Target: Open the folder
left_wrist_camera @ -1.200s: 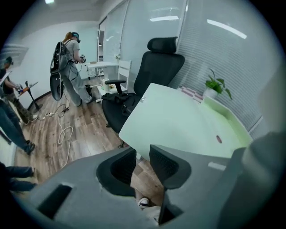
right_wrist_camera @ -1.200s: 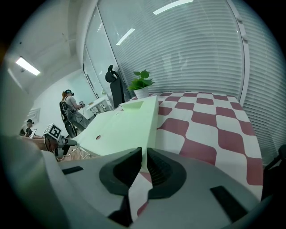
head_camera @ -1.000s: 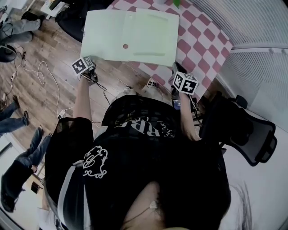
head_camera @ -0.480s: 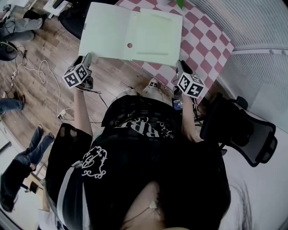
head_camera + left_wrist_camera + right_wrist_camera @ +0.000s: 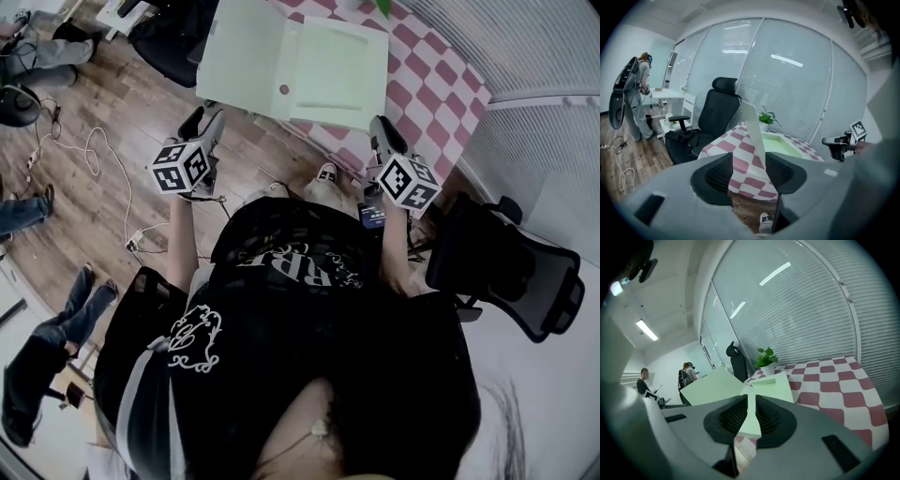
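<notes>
Tabletop (image 5: 441, 75) covered in a red-and-white check is seen ahead of both pairs of fingers. The pale green folder (image 5: 309, 66) is laid on it, already spread into two leaves, with the left leaf carried out past the tabletop's edge over the wooden floor (image 5: 150, 94). The folder is placed ahead of and between the two grippers, and it is touched by neither as far as can be seen. The left gripper (image 5: 210, 120) is held short of the overhanging leaf. Its fingers (image 5: 717, 176) have just been opening and are set well apart, with nothing between them; only the check and the leaf's edge are shown beyond the gap. The right gripper (image 5: 382, 131) is held just beside the folder's near right corner. Its fingers (image 5: 733, 416) are set almost together, a narrow slit being left through which the folder is seen lying beyond, unclamped. A small round mark (image 5: 283, 90) is visible near the fold. The opening is judged to be done, since both leaves appear to lie spread. Nothing more seems to be left than for both grippers to be taken clear.
</notes>
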The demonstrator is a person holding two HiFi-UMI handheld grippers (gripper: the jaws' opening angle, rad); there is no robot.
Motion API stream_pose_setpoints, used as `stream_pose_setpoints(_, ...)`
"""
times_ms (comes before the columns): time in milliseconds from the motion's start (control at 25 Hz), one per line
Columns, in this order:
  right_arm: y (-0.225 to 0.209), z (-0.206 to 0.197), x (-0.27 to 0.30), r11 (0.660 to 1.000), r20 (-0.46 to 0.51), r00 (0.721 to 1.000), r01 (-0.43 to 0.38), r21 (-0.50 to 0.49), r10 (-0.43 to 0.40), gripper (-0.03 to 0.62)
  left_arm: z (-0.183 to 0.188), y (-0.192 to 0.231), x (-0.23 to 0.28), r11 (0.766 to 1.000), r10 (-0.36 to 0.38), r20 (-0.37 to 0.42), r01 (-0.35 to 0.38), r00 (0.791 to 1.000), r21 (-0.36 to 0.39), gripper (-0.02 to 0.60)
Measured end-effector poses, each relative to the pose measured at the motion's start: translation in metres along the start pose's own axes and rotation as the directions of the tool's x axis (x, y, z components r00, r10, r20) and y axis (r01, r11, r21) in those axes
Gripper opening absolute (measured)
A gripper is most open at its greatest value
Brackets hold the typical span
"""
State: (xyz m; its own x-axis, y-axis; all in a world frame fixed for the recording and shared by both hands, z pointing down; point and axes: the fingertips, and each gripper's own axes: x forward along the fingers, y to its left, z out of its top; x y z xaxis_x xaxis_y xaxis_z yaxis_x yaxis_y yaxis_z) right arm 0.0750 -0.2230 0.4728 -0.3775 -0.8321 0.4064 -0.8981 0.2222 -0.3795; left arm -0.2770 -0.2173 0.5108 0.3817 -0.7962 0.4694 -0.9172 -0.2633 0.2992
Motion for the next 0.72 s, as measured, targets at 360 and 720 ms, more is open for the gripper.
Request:
stream_pose_setpoints(360, 0.065, -0.027, -0.030, 0.999, 0.028, 0.999, -0.041, -0.035, 0.042, 0.041, -0.020, -0.083, -0.017, 0.960, -0.265, -0.040, 0.267, 0.963, 0.078, 0.213)
stream_pose_setpoints(720, 0.100, -0.061, -0.047, 0.989, -0.051, 0.997, -0.067, -0.129, 0.061, 0.041, -0.016, -0.146, -0.034, 0.902, -0.430, 0.041, 0.427, 0.902, 0.071, 0.067)
